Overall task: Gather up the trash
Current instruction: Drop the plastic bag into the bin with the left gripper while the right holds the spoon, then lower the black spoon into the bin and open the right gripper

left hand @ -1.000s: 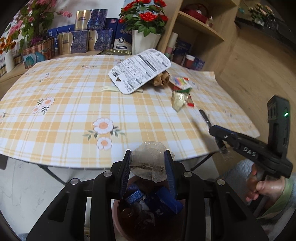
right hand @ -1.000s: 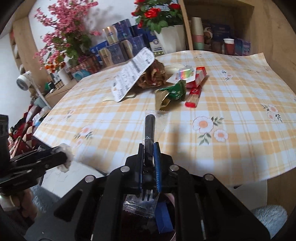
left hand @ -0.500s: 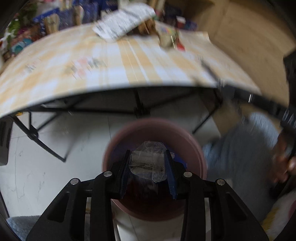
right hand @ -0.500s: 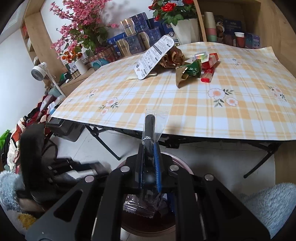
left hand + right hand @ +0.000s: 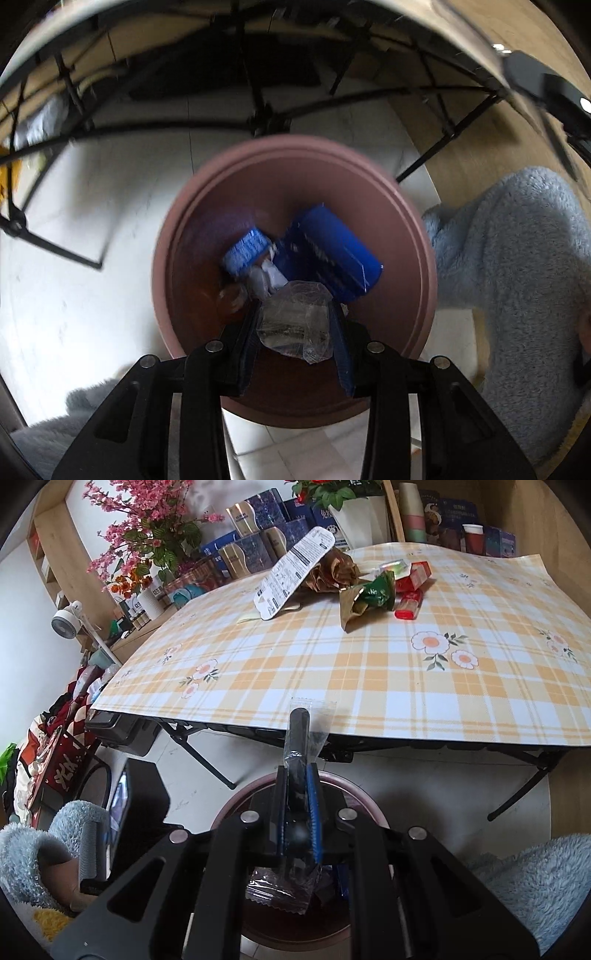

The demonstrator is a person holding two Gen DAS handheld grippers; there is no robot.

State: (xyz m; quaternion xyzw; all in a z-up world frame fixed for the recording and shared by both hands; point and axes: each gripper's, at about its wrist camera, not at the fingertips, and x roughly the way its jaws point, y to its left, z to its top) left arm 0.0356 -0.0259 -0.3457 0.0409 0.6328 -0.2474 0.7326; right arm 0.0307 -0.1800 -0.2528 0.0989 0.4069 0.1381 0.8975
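Note:
My left gripper (image 5: pixel 295 314) points steeply down over a mauve round bin (image 5: pixel 406 229) on the floor. It is shut on a crumpled clear plastic wrapper (image 5: pixel 295 321). Blue packets (image 5: pixel 332 254) lie in the bin. My right gripper (image 5: pixel 297 771) is shut on a black plastic fork in a clear sleeve (image 5: pixel 298 731), held above the near side of the bin (image 5: pixel 236 805), before the table's front edge. On the checked tablecloth (image 5: pixel 332 664) at the back lie a white printed card (image 5: pixel 295 568), a brown crumpled wrapper (image 5: pixel 332 572), a green-gold wrapper (image 5: pixel 369 594) and red packets (image 5: pixel 410 602).
Black folding table legs (image 5: pixel 266 118) cross above the bin. Fuzzy blue sleeves (image 5: pixel 517 258) flank it on both sides. Flower pots and blue boxes (image 5: pixel 258 550) line the table's back, with wooden shelves (image 5: pixel 461 528) at the right. Clutter (image 5: pixel 48 738) fills the floor at left.
My left gripper sank from table-edge height and tipped downward over the bin, still gripping the wrapper. My right gripper drew back from the table with the fork.

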